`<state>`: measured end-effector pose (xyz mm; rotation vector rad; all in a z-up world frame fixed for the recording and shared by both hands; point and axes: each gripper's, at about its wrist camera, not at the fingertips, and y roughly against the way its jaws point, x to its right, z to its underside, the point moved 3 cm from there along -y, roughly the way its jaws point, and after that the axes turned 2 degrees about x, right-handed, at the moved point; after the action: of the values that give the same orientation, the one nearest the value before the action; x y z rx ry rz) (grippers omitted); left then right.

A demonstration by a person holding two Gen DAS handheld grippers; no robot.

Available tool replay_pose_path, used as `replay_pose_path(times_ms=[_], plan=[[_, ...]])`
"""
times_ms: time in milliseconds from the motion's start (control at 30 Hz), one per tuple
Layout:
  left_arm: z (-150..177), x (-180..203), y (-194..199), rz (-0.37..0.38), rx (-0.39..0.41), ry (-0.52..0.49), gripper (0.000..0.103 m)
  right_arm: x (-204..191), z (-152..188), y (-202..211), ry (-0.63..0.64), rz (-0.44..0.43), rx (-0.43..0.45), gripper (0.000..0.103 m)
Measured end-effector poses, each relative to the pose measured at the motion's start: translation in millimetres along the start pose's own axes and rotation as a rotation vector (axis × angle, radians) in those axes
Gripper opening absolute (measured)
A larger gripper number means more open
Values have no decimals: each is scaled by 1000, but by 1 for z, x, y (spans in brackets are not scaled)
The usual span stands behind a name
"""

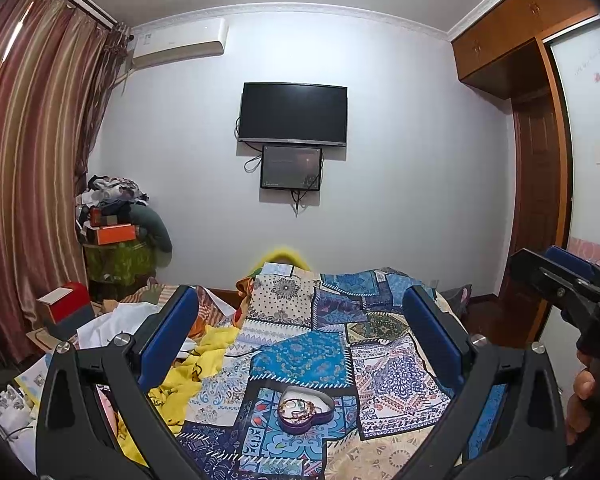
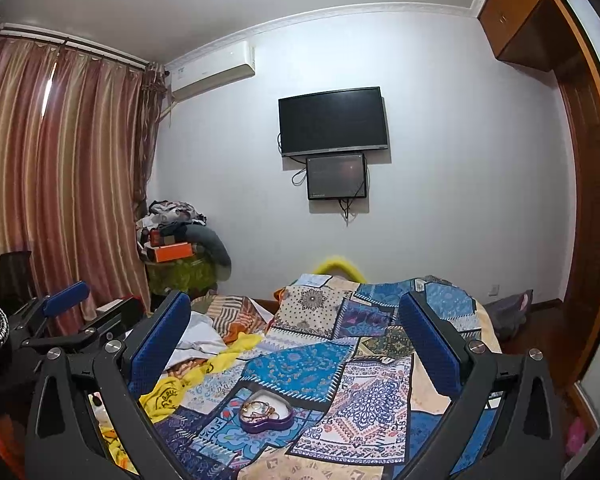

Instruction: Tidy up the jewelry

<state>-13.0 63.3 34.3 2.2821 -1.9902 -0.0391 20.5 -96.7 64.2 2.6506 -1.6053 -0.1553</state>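
A purple heart-shaped jewelry box (image 1: 306, 409) lies open on the patchwork bedspread (image 1: 340, 344), with gold chains and bracelets (image 1: 298, 405) piled inside. It also shows in the right wrist view (image 2: 266, 415) with the jewelry (image 2: 260, 409) in it. My left gripper (image 1: 300, 312) is open and empty, held above and behind the box. My right gripper (image 2: 296, 316) is open and empty, also above the box. The right gripper appears at the right edge of the left wrist view (image 1: 568, 280); the left gripper appears at the left of the right wrist view (image 2: 66, 300).
A yellow cloth (image 1: 204, 364) and white fabric (image 1: 112, 324) lie on the bed's left side. A red box (image 1: 66, 302) and a cluttered stand (image 1: 116, 232) are by the curtain (image 1: 28, 160). A TV (image 1: 293, 114) hangs on the far wall; a wardrobe (image 1: 540, 152) stands right.
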Motion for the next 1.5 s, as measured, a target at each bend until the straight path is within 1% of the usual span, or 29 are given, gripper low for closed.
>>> replay_pose_path(times_ms=[200,933,1067,1500], plan=[[0,0,0,0,-1,1,103,0,-1,0,0,0,-1,103],[4,3,-8,40,-31,5,103,-1,1,1,-9,-3,-22,103],[4,4,-8,33,-29,-2,103,-1,1,0,-10,-3,-26,103],[6,0,-12,48,-35,14,103,-3,3,-5,-2,0,-46,103]])
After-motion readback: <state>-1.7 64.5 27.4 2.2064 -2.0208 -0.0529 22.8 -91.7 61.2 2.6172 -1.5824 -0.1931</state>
